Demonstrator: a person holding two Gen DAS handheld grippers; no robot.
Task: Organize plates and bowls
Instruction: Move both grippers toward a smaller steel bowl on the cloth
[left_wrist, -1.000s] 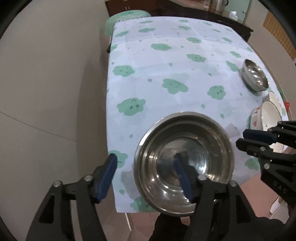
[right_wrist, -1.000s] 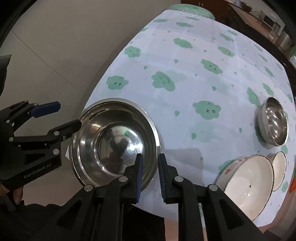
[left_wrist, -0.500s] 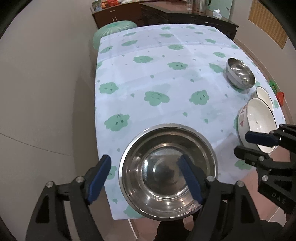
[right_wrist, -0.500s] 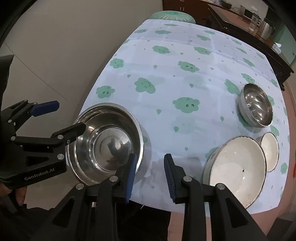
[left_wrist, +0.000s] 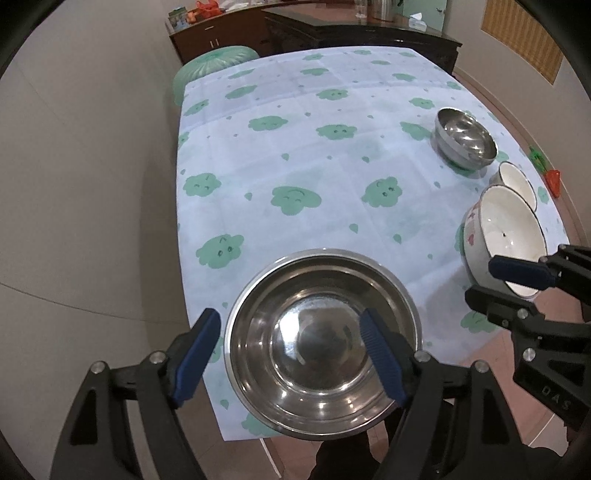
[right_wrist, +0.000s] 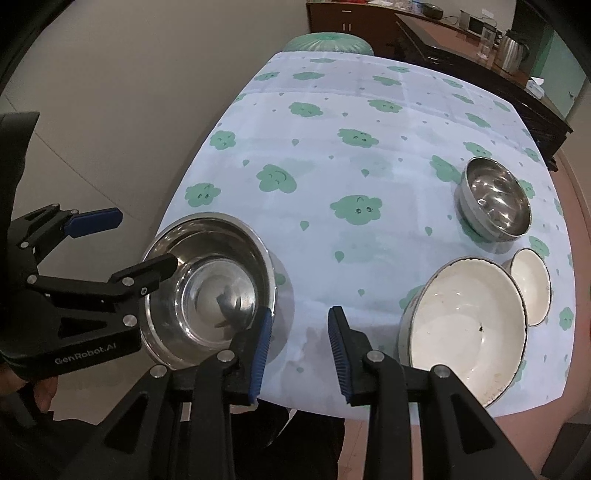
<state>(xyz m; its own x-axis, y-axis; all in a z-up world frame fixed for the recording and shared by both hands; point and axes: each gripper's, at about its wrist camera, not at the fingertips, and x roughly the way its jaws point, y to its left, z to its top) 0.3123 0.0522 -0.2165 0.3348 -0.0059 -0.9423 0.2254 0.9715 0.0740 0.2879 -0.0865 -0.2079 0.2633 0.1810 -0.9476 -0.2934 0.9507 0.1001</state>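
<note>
A large steel bowl stands on the near left corner of the table. My left gripper hovers open over it, one finger outside the left rim and the other above the inside, pads clear of the metal. My right gripper is open with nothing between its fingers, above bare cloth just right of that bowl. To the right stand a large white bowl, a small white bowl and a small steel bowl.
The table wears a pale cloth with green cloud prints; its left and near edges drop to the floor. A green stool stands at the far end. Behind it runs a dark sideboard with a kettle.
Both grippers have pulled up and back from the large steel bowl, which stays on the table. The right jaws widened from nearly shut and shifted right of the rim; the left jaws widened slightly.
</note>
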